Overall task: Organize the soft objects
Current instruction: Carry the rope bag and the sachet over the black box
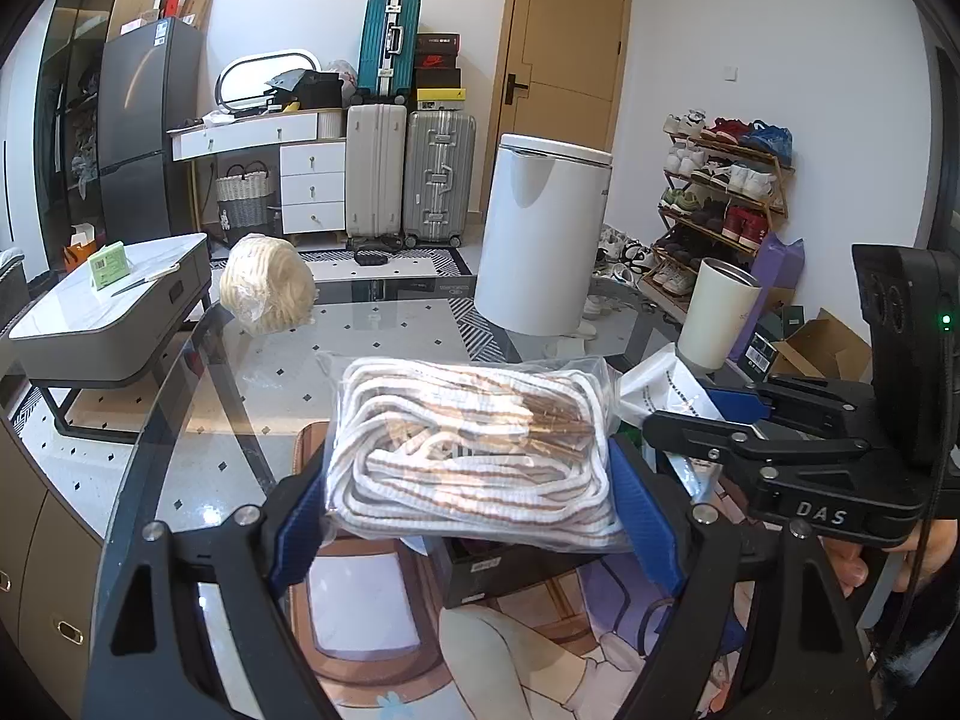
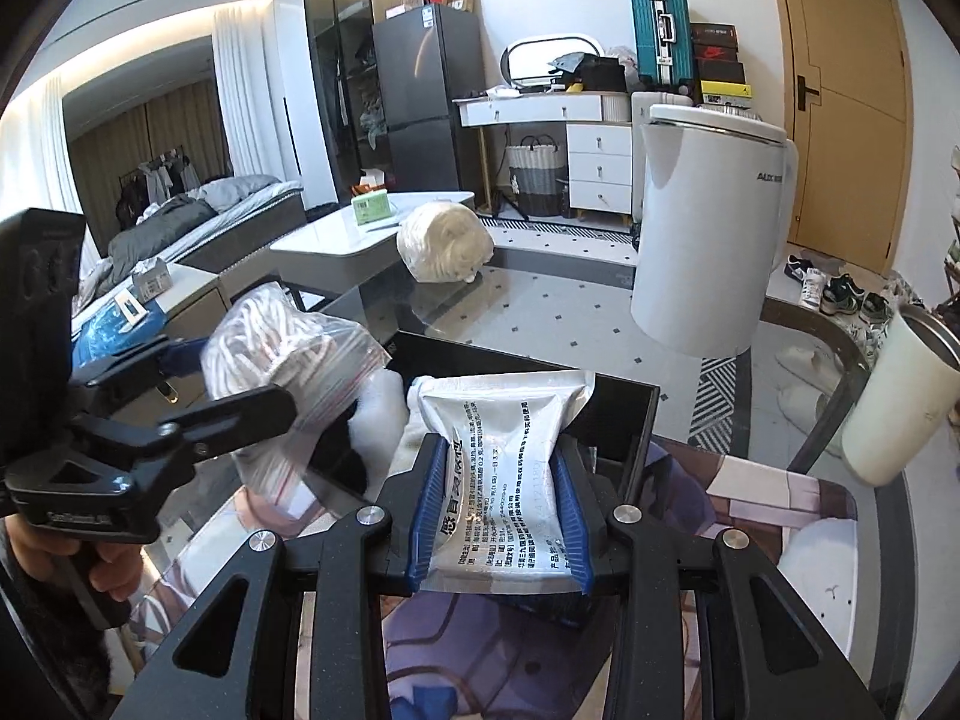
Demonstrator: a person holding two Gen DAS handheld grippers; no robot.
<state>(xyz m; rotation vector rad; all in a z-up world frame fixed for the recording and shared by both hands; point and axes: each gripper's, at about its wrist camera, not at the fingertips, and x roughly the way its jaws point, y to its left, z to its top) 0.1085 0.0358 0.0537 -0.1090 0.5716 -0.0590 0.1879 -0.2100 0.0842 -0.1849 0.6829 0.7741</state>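
Note:
My left gripper (image 1: 471, 456) is shut on a clear zip bag of white and brown striped cord (image 1: 474, 420), its blue pads pressing both ends, above a black box (image 1: 480, 576). In the right wrist view the same bag (image 2: 288, 354) sits in the left gripper (image 2: 240, 378) at the left. My right gripper (image 2: 501, 450) is shut on a silver-white printed pouch (image 2: 498, 420), held over the open black box (image 2: 624, 414). The left wrist view shows that pouch (image 1: 660, 378) in the right gripper (image 1: 690, 408) at the right. Both items hang in the air side by side.
A cream rope bundle in plastic (image 1: 267, 285) (image 2: 444, 243) lies at the far edge of the glass table (image 1: 390, 324). A cream tumbler (image 1: 717, 315) (image 2: 900, 396) stands at the right. A printed mat (image 2: 780, 492) lies under the box. A white appliance (image 1: 540, 228) stands behind the table.

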